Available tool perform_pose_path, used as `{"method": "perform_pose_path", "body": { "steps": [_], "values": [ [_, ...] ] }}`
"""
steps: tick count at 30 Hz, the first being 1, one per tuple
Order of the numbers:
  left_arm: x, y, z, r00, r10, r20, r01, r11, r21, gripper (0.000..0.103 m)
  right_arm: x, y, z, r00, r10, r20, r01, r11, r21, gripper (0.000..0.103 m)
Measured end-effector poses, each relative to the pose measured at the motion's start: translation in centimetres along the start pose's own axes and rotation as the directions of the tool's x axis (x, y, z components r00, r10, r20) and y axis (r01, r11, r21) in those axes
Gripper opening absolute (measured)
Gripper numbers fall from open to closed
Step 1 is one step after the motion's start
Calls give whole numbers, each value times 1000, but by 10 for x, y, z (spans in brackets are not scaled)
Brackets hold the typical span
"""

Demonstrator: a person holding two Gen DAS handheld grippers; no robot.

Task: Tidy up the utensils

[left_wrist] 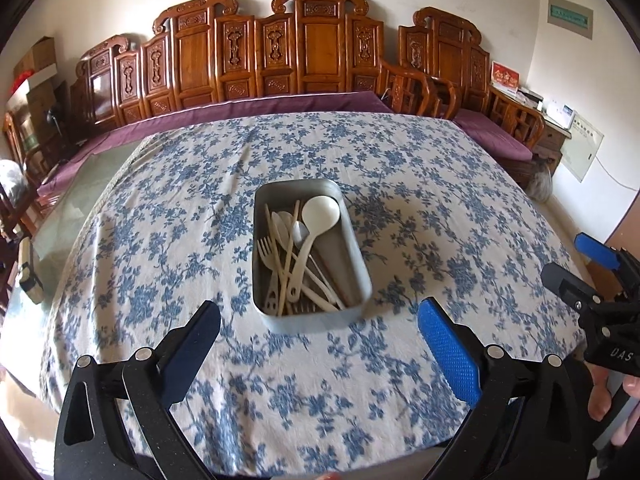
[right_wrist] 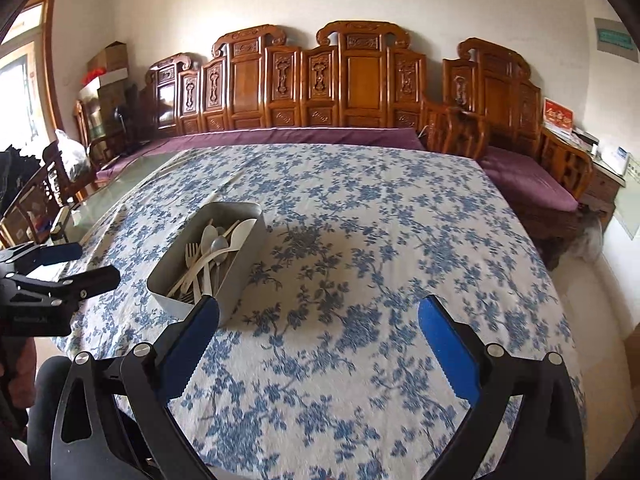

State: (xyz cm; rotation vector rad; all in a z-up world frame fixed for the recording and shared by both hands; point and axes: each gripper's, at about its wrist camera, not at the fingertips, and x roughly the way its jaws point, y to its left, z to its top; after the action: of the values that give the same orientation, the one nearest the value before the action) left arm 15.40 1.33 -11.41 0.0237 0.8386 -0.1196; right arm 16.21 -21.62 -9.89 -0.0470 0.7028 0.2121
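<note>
Both tongs, left tongs and right tongs, stand wide open and empty above the worktop; the metal tray holds plastic utensils. Right tongs' body reads "DAS".

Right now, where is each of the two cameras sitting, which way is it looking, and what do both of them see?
Left wrist: on the left gripper, looking down across the floral tablecloth at the metal tray of utensils straight ahead; open jaws, right gripper at the right edge.
Right wrist: on the right gripper, facing bare cloth, tray to the left; open jaws, left gripper at the left edge.
Shared: tray, tablecloth, carved wooden bench.
</note>
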Motion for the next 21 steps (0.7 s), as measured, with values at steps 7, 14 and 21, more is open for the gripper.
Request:
{"method": "perform_pose_path", "body": {
  "steps": [7,14,21],
  "values": [
    [-28,-18,-6,1000,8,30,-8,1000,20,95,-29,-9,-6,999,-20,28,19,999,31,100],
    [-54,-27,-3,997,-27,77,26,1000,14,95,-49,-14,-4,998,-34,54,31,999,43,100],
    [-89,-37,6,988,0,151,-3,1000,23,95,-72,-13,5,994,-35,100,30,998,49,100]
  ]
}}
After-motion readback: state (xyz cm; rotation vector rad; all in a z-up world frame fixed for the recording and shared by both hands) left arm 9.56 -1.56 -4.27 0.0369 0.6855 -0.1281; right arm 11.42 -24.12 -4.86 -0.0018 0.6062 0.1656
